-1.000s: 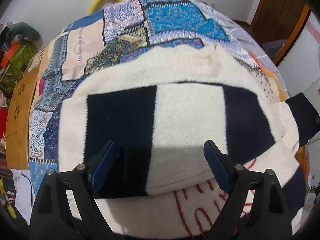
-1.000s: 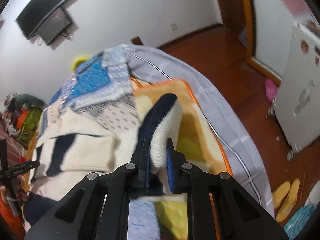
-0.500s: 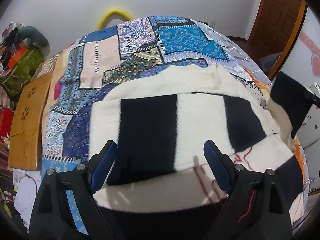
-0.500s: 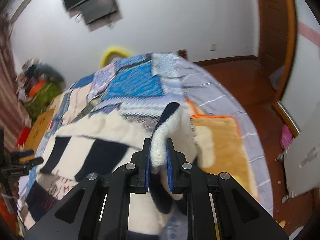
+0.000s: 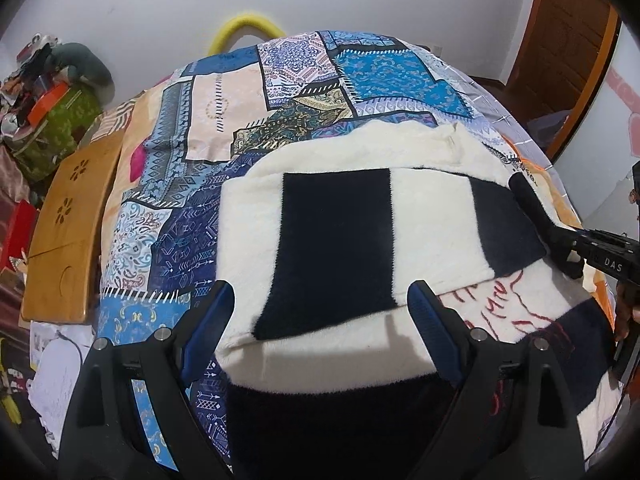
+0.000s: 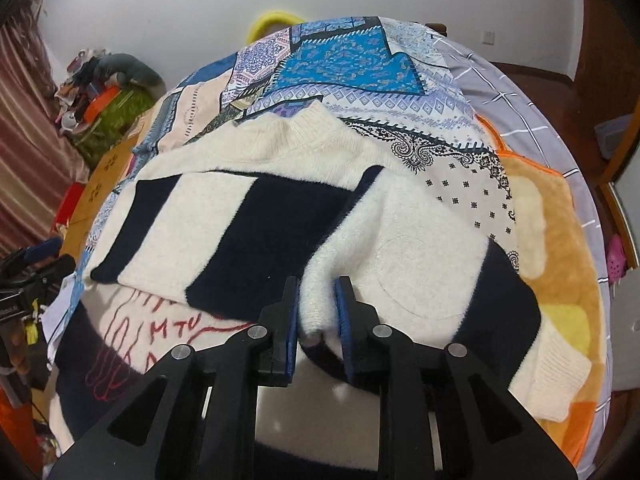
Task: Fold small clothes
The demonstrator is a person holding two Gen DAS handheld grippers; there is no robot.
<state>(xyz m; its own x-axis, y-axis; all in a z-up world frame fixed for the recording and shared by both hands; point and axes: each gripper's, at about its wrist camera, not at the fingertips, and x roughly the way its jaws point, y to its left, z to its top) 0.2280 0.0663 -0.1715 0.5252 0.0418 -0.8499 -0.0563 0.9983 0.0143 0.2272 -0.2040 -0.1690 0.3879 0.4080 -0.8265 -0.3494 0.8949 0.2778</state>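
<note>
Patchwork cotton in blues, creams and paisley covers the bed (image 5: 224, 92) that fills both of my wrist views, with a grey checked sheet (image 6: 516, 92) along its right edge and an orange fleece blanket (image 6: 560, 240) lying on that side. On top of the patchwork lies the cream-and-navy sweater (image 5: 424, 216), spread across the middle of the bed with its ribbed collar (image 6: 312, 128) toward the far wall. One sleeve (image 5: 336, 248), banded navy and cream, is folded flat across the chest, above some red stitched lettering (image 6: 168, 328). The other sleeve (image 6: 420, 264) comes in from the right and overlaps the end of the folded one; its ribbed cuff (image 6: 552, 380) rests on the orange blanket.

My right gripper (image 6: 317, 308) has a bunched ridge of that cream sleeve between its blue pads. The jaws have just been opening, yet the knit still fills the gap and presses against both pads, so I read it as still pinched.

My left gripper (image 5: 320, 320) hovers over the near part of the folded sleeve with its jaws spread wide and nothing gripped; the fabric beneath lies flat.

A wooden board (image 5: 68, 232) with flower cut-outs sits at the bed's left edge. A yellow ring (image 5: 248, 28) shows behind the bed, against the white wall.
</note>
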